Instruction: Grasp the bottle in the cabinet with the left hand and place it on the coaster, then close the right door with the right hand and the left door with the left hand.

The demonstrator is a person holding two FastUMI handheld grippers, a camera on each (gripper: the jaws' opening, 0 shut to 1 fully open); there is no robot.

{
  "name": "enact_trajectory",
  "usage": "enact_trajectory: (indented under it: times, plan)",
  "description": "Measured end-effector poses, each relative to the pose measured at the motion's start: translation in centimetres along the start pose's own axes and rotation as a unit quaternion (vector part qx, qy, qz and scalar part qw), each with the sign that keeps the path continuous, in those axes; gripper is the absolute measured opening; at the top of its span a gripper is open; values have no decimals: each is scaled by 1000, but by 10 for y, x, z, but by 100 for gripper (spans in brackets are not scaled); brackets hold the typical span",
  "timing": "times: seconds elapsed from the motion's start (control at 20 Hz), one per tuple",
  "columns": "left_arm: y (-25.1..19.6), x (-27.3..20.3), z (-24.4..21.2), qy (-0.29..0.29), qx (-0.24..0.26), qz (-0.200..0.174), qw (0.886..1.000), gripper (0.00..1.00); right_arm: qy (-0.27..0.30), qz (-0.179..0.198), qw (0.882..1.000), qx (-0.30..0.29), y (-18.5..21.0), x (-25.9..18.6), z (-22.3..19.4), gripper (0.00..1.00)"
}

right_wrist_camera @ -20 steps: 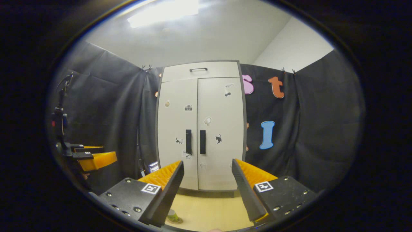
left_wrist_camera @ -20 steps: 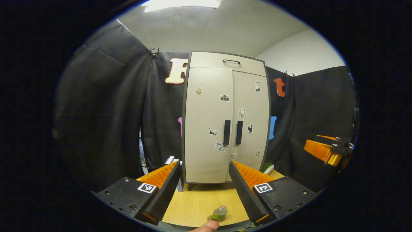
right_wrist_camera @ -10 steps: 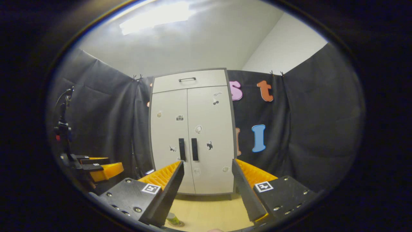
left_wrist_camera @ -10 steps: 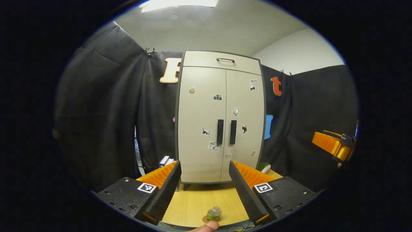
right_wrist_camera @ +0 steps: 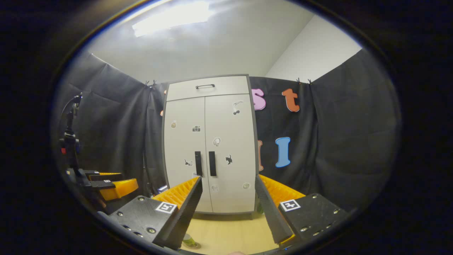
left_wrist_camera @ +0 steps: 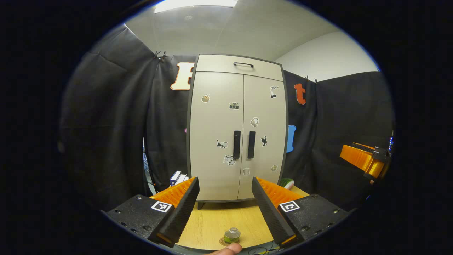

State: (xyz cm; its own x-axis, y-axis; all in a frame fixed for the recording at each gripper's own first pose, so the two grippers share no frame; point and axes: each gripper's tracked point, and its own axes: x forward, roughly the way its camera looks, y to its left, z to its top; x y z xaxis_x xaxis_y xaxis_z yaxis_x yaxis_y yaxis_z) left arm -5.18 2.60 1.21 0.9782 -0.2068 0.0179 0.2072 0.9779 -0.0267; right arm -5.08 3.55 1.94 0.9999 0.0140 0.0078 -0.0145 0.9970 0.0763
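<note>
The beige cabinet [left_wrist_camera: 237, 131] stands at the back of the wooden table [left_wrist_camera: 212, 223] with both doors shut, its two dark handles side by side; it stands ahead in the right gripper view too [right_wrist_camera: 210, 145]. A small green bottle [left_wrist_camera: 232, 234] stands upright on a round coaster [left_wrist_camera: 223, 242] near the table's front edge, and shows low in the right gripper view [right_wrist_camera: 189, 241]. My left gripper [left_wrist_camera: 225, 212] is open, held back above the bottle with nothing between its fingers. My right gripper [right_wrist_camera: 228, 216] is open and empty, well back from the cabinet.
Small boxes [left_wrist_camera: 177, 177] sit left of the cabinet's foot and a green-and-white object [left_wrist_camera: 287, 183] at its right. The other gripper shows at the right edge of the left gripper view [left_wrist_camera: 364, 160] and at the left of the right gripper view [right_wrist_camera: 106, 182]. A fingertip [left_wrist_camera: 226, 249] shows at the bottom.
Both grippers have drawn back from the cabinet, which has slid left in both views. The bottle appears slightly smaller and farther. Doors stay shut, both grippers stay open.
</note>
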Motion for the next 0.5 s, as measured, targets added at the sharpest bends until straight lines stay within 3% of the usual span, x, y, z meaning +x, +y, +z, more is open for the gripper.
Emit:
enact_trajectory:
  times: [0.5]
  plan:
    - [12, 19, -9, 11, 8, -2, 1000, 94, 3, 11, 1000, -3, 16, 27, -7, 90]
